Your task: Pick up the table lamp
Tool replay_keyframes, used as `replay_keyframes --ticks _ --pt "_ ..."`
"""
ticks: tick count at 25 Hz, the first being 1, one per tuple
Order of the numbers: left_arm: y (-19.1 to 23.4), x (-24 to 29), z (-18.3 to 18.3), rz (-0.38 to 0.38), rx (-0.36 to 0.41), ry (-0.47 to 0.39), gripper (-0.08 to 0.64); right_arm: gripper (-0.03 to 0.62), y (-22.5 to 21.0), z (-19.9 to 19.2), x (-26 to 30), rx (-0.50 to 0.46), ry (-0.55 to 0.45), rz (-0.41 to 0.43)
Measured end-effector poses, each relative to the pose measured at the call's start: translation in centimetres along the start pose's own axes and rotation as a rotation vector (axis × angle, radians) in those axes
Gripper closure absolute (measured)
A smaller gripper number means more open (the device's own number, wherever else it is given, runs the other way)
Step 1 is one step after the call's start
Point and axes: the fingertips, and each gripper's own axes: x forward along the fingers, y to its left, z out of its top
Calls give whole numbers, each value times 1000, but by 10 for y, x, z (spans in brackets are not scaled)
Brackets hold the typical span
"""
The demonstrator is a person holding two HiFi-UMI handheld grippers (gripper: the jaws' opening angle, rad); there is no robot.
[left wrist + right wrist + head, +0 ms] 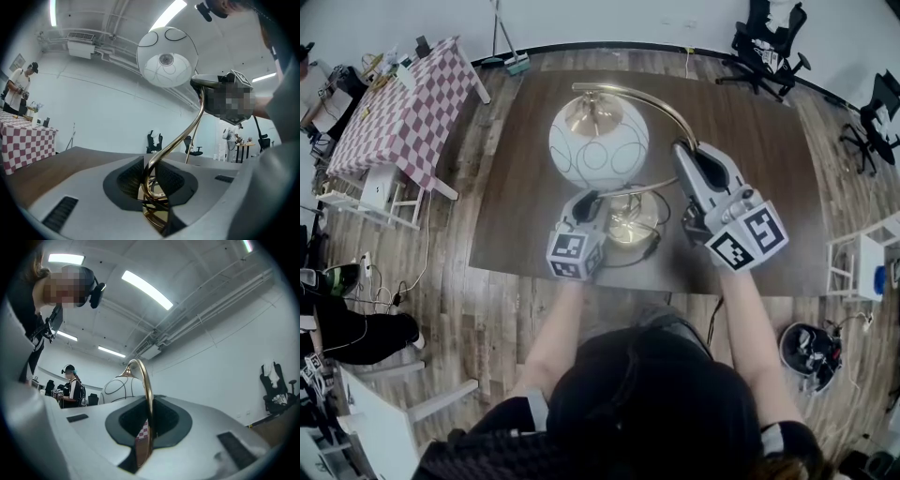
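While beneath lamp (pixel 598 141), dark table (pixel 769 169), plank floor (pixel 497 319)

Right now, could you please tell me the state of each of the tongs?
Left tongs: closed on the table lamp, low on its coiled brass stem.
Right tongs: closed on the table lamp, on its curved brass arm.

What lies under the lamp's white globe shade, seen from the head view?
Around the white globe shade only brown tabletop shows. The patch straight beneath is covered by the shade itself. The gold base sits nearer the person, not under the shade.
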Motion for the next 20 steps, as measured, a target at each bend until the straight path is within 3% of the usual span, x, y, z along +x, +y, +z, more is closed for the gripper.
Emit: replay_keyframes --ticks 20 --pt "-1 -9 17 -23 -1 16 472 575 14 19 1 -3 -15 -38"
